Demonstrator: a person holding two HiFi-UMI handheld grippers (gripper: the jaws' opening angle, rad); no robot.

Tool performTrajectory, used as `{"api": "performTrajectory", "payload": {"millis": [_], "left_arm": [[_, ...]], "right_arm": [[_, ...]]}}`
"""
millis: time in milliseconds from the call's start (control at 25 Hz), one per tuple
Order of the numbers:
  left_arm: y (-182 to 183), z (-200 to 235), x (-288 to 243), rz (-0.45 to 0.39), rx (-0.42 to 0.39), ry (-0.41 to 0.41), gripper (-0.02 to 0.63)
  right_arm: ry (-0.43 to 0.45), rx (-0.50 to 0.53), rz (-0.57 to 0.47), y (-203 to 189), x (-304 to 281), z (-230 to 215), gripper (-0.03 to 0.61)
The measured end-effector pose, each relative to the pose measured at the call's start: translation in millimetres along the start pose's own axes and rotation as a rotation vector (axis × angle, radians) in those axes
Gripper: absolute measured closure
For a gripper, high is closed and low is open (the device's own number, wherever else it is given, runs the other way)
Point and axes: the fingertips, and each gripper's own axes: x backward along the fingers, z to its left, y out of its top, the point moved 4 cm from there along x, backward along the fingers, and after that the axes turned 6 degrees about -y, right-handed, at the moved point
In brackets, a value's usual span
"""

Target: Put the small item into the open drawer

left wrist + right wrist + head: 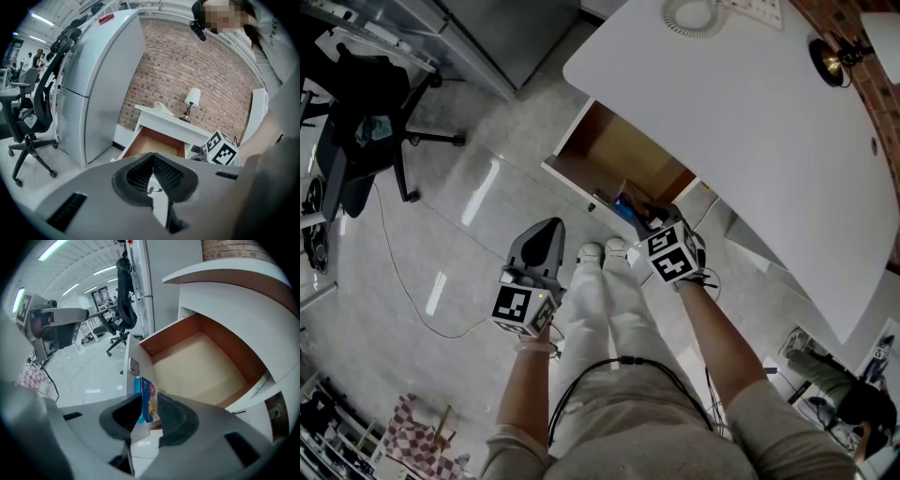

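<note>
The white desk (750, 112) fills the upper right of the head view, standing on a pale glossy floor (478, 206) with a grey fridge (93, 93) off to one side. What matters for the job is the drawer (609, 150) below the desk top, pulled well out toward the person so that its bare wooden bottom lies open from above. Nothing shows inside it in either view, so any spot would serve as a landing place. The right gripper (639, 214) reaches forward to the drawer's near front edge, probably because that is the shortest way over the rim. Its jaws press in on the flat sides of a small blue packet (147, 401), holding it upright and on edge between the pads. In the right gripper view the packet hangs just at the white front panel, over the corner of the rim rather than clearly above the wooden bottom. I judge that it is not yet in and needs carrying a little further before release. The left gripper (546, 230) hangs beside the person's leg, well apart from the drawer, its jaws brought together at the tips on nothing. It seems parked there to leave the way clear, since the drawer is already open and one claw is enough for so light a thing.
</note>
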Motion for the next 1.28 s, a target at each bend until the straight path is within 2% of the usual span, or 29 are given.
{"api": "performTrajectory", "payload": {"millis": [120,280,440,1280], "left_arm": [[3.7,-0.4,0.4,-0.003,-0.003,-0.007,0.607],[9.5,-1.2,-0.9,-0.006,-0.017,-0.018,0.607],[17.4,-5.8,-2.2,-0.011,-0.027,-0.032,0.607],[76.3,-25.3,9.8,-0.056,-0.107,-0.063,0.607]], "right_arm": [[0.0,-0.021,-0.016,2.5,6.7,-0.4,0.477],[0.006,-0.067,-0.059,6.1,16.5,-0.8,0.541],[-0.002,-0.093,-0.096,7.7,31.1,-2.5,0.57],[-0.047,-0.201,-0.339,44.9,127.0,-19.5,0.574]]}}
